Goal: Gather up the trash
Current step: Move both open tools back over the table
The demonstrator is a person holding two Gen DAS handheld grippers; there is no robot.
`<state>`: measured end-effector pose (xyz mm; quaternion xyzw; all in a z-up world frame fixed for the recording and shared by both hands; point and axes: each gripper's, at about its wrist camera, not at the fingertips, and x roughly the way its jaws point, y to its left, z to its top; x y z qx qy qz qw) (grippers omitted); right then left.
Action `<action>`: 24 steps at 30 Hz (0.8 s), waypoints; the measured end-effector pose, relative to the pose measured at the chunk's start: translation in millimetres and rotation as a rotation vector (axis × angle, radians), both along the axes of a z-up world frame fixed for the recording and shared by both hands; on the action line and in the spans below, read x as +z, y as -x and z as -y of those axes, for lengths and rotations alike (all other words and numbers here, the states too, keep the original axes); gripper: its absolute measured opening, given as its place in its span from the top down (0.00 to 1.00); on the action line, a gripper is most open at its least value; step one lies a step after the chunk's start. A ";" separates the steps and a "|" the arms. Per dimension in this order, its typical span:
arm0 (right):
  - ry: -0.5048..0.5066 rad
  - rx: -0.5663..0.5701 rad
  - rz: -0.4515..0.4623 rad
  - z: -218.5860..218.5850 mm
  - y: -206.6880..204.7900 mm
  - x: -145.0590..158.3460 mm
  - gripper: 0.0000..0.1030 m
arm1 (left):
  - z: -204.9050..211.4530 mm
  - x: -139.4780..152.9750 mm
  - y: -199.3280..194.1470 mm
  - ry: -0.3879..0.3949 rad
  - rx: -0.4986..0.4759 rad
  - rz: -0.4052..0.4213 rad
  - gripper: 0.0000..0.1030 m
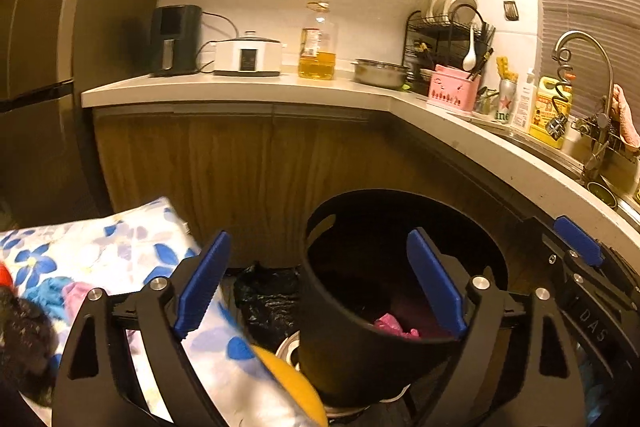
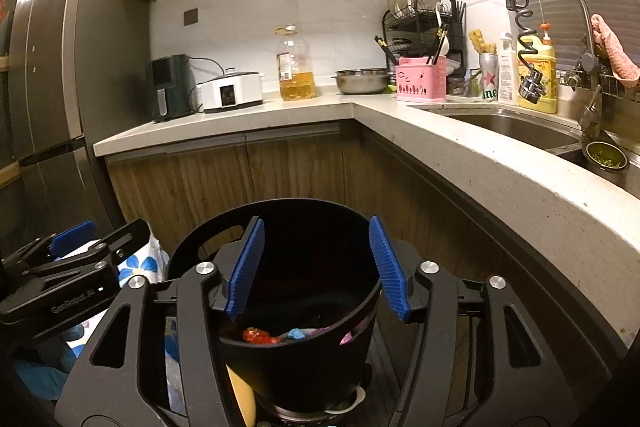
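Trash sits inside the round black plastic bin (image 2: 296, 355) on the floor, in front of the wooden cupboard doors (image 2: 224, 179). In the right view we see small crumpled bits at the bottom of the bin: a red wrapper (image 2: 256, 335), a blue scrap (image 2: 297, 334) and a pink scrap (image 2: 346, 338).

Going from left to right, we first see a cloth with blue flowers (image 1: 120, 251) lying beside the bin. Next comes a crumpled black plastic bag (image 1: 268, 297), just beside the bin's wall. Then comes the bin with pink trash in it.

Our left gripper (image 1: 320, 283) has its blue pads spread very wide apart. Nothing is gripped between them. One pad is over the flower cloth and the other is over the bin's mouth.

Our right gripper (image 2: 318, 267) has its blue pads about half way apart, over the bin's mouth. They hold nothing.

Up above, a pale stone counter (image 2: 400, 115) runs to a steel sink (image 2: 508, 125) on the far right.
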<state>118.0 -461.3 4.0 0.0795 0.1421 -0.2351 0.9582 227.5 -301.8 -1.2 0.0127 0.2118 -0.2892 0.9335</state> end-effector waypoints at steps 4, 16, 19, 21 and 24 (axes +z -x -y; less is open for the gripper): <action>0.007 0.007 -0.004 -13.0 8.3 0.0 0.35 | -16.3 -0.9 12.6 -0.018 0.039 0.006 0.13; 0.007 0.028 0.006 -59.4 43.5 12.6 0.22 | -93.2 3.5 49.8 0.007 0.161 0.020 0.05; 0.000 0.051 0.014 -75.5 49.9 14.0 0.21 | -117.6 3.3 59.5 0.024 0.204 0.011 0.05; -0.003 0.077 0.021 -92.0 54.4 14.6 0.21 | -132.6 1.4 66.0 0.022 0.239 0.011 0.05; 0.001 0.116 0.028 -115.4 58.0 13.6 0.21 | -162.2 -2.8 76.3 0.017 0.306 0.014 0.05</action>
